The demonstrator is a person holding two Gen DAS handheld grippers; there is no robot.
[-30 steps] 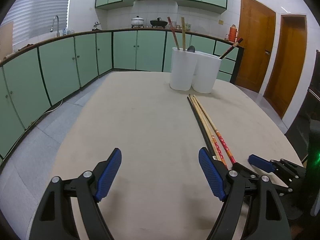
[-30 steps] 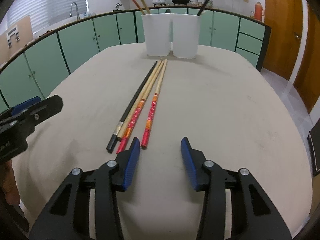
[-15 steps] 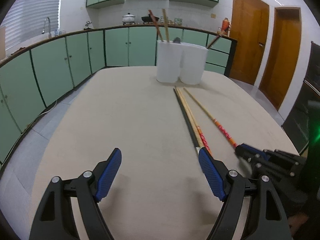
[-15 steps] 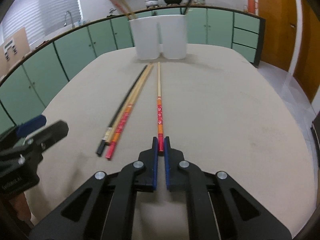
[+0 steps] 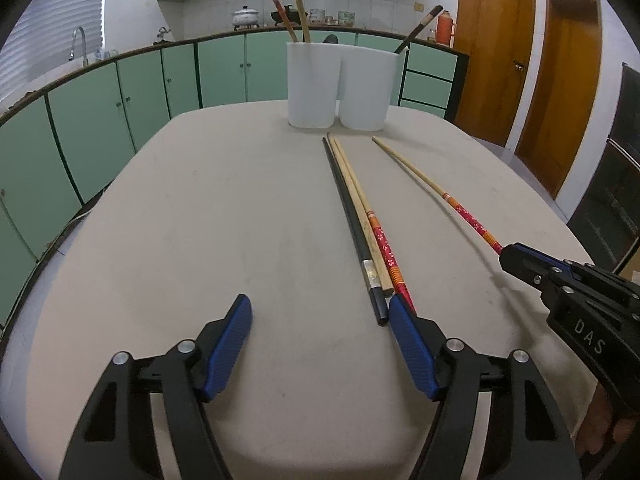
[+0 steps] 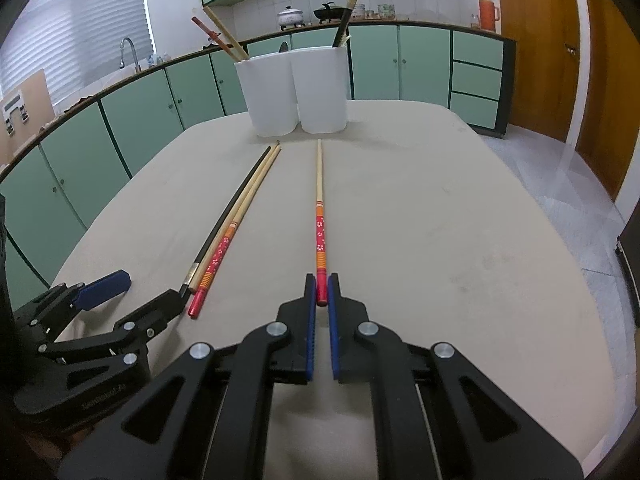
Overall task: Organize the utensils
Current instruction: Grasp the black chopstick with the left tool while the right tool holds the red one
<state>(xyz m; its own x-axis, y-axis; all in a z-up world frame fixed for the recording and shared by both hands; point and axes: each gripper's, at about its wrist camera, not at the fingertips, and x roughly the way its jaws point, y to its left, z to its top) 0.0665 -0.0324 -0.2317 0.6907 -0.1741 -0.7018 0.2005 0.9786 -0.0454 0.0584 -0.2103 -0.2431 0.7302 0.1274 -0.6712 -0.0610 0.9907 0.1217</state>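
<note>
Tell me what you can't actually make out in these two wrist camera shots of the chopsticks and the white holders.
- Inside of the two white holders: both views, their walls hide the lower ends of the chopsticks standing in them.
- Dark item between the holders: only its tip shows, so its kind is unclear.
- Red-handled chopstick: right wrist view, the right gripper covers its end.
- Black chopstick: right wrist view, its near end is behind the left gripper.

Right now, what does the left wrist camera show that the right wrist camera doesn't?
Only the left wrist view shows the second door and its own open left tool. Only the right wrist view shows the right tool shut on the red-handled chopstick head-on. Both show the two white holders, the three loose chopsticks and the table.
</note>
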